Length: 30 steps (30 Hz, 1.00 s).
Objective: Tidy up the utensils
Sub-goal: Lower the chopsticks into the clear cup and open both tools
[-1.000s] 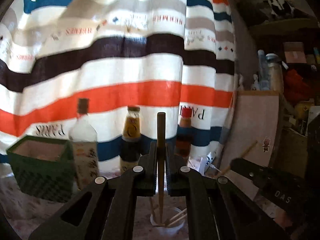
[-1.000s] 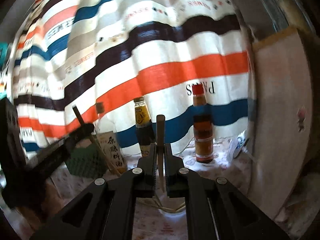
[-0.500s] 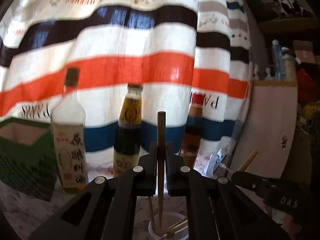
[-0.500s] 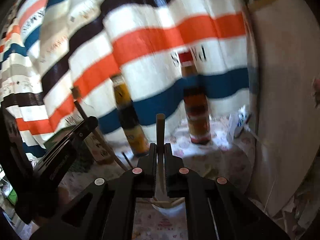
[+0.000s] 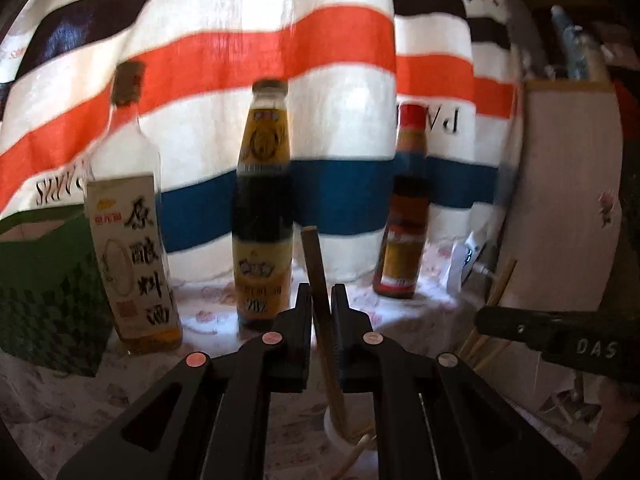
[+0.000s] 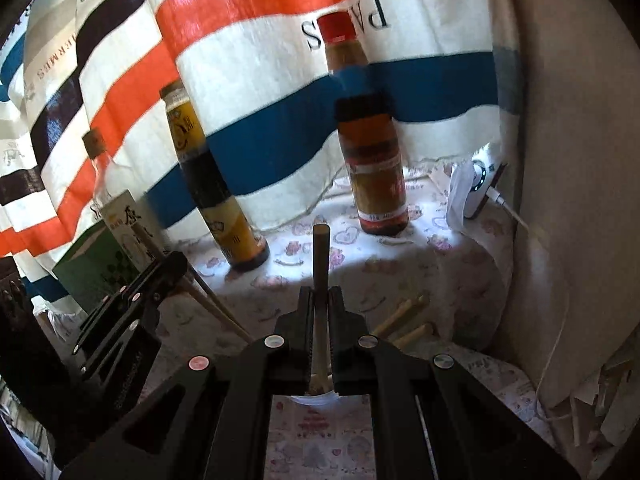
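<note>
Through the left wrist camera we see our left gripper clamped on a wooden chopstick, which stands nearly upright between the pads and tilts a little to the left at the top. Its lower end reaches down into a white cup on the table, where other sticks lean. Behind, on the patterned tablecloth, three bottles stand in a row: a clear bottle with a white label, a dark sauce bottle with a yellow label, and a red-capped bottle. A green basket sits at the left, just beside the clear bottle. A striped curtain hangs behind everything. At the right edge the right gripper comes in, holding its own chopstick.

Through the right wrist camera our right gripper is shut on a second chopstick, held upright, its lower end over the rim of the cup. More chopstick ends poke out to the right of the fingers. The left gripper shows at the left with its stick slanting down. A small white device with a cable rests against the wall at the right.
</note>
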### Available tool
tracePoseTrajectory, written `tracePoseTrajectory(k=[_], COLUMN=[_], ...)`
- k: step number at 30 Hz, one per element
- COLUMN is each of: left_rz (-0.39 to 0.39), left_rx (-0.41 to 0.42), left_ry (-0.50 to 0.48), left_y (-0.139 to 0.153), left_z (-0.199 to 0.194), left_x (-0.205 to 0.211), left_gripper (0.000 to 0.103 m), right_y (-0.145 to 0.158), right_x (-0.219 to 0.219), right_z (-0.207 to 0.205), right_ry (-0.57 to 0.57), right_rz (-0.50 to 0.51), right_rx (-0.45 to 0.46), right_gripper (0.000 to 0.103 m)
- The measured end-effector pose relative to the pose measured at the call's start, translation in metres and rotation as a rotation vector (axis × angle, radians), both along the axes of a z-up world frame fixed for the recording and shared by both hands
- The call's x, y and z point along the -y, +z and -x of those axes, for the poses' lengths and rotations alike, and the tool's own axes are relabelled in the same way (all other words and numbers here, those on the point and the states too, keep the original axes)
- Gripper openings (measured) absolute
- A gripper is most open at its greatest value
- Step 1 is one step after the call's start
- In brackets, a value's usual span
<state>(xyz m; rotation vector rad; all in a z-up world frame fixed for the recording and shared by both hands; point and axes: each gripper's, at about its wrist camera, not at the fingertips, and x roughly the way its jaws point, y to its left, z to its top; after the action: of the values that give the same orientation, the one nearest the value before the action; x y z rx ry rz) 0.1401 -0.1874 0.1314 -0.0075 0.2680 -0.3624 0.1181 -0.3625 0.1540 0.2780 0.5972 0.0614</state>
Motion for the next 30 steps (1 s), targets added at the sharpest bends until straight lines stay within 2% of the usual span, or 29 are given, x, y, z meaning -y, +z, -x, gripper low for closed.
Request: tracePoseTrajectory(k=[2, 8, 11, 12, 14, 15, 16, 17, 18, 22, 27, 30], left_rz=[0.003, 0.042, 0.038, 0.038, 0.029, 0.026, 0.033, 0.036, 0.036, 0.049, 0.036, 0.024], left_rx=[-0.031, -0.05, -0.023, -0.008, 0.011, 0.022, 0.037, 0.043, 0.047, 0.06, 0.106, 0.123], left_ry=[-0.01, -0.031, -0.03, -0.026, 0.014, 0.049, 0.077, 0.091, 0.105, 0.161, 0.249, 0.279], left_y=[-0.005, -0.005, 0.001, 0.004, 0.01, 0.013, 0.016, 0.019, 0.022, 0.029, 0.036, 0.035], left_z=[-0.005, -0.004, 0.004, 0.008, 0.014, 0.017, 0.021, 0.024, 0.027, 0.04, 0.068, 0.085], left_x=[-0.002, -0.012, -0.018, -0.021, -0.027, -0.031, -0.037, -0.043, -0.049, -0.077, -0.111, -0.126], left_gripper=[0.008, 0.008, 0.019, 0.026, 0.044, 0.058, 0.06, 0.06, 0.062, 0.083, 0.096, 0.101], right_y=[-0.003, -0.012, -0.011, -0.01, -0.006, -0.004, -0.002, 0.001, 0.006, 0.016, 0.025, 0.03], right_x=[0.001, 0.004, 0.006, 0.006, 0.006, 0.005, 0.005, 0.005, 0.005, 0.0, -0.011, -0.022], right_z=[-0.005, -0.014, -0.014, -0.013, -0.01, -0.008, -0.006, -0.003, 0.002, 0.014, 0.027, 0.038], right_ry=[0.009, 0.005, 0.003, 0.008, 0.024, 0.024, 0.02, 0.011, -0.006, -0.01, 0.013, 0.043], right_rz=[-0.008, -0.018, -0.027, -0.03, -0.032, -0.029, -0.026, -0.021, -0.009, 0.013, 0.0, 0.016], right_rx=[-0.016, -0.047, -0.046, -0.046, -0.028, -0.02, -0.005, 0.016, 0.054, 0.106, 0.14, 0.171], right_gripper=[0.008, 0.008, 0.008, 0.009, 0.022, 0.038, 0.055, 0.061, 0.063, 0.066, 0.072, 0.081])
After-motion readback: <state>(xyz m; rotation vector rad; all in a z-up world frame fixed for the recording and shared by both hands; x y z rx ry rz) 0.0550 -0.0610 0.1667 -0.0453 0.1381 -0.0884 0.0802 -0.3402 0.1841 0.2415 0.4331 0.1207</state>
